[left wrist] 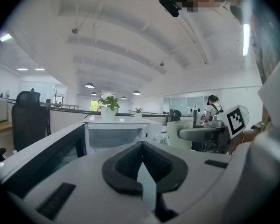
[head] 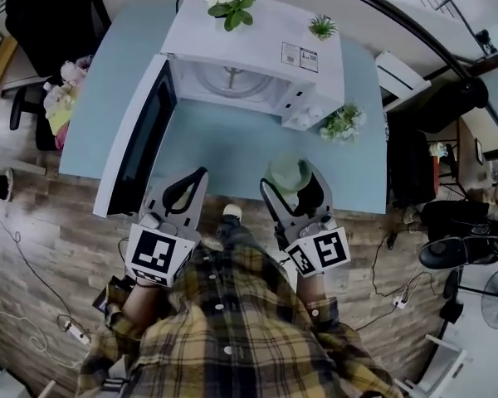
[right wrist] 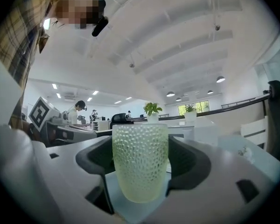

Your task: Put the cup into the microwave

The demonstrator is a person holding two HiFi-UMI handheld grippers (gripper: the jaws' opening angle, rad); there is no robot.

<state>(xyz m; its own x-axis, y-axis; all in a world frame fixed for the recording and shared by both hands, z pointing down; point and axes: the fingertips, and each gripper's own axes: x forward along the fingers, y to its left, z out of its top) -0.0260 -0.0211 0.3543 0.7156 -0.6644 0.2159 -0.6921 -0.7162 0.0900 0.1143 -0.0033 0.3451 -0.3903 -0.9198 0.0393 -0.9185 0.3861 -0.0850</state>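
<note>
r gripper (head: 292, 181) clamped on pale green dimpled cup (right wrist: 140, 160); cup upright btwn both pads, rim above them. l gripper (left wrist: 142, 146) just to its left, jaw tips together, nothing btwn. white microwave (head: 257, 56) stands ahead of both grippers on blue table (head: 232, 148), door (head: 137, 135) open ahead-left of l gripper, cavity facing them; cup outside it, near table's front edge.

Microwave (head: 257, 31) cavity (head: 187, 85): mouth open, turntable (head: 231, 76) inside. Door (head: 139, 139): swung wide at left, flanking the approach. Table (head: 232, 152) before the mouth: bare blue strip. Plant (head: 342, 123): at microwave's right front corner, just beside the approach lane.
</note>
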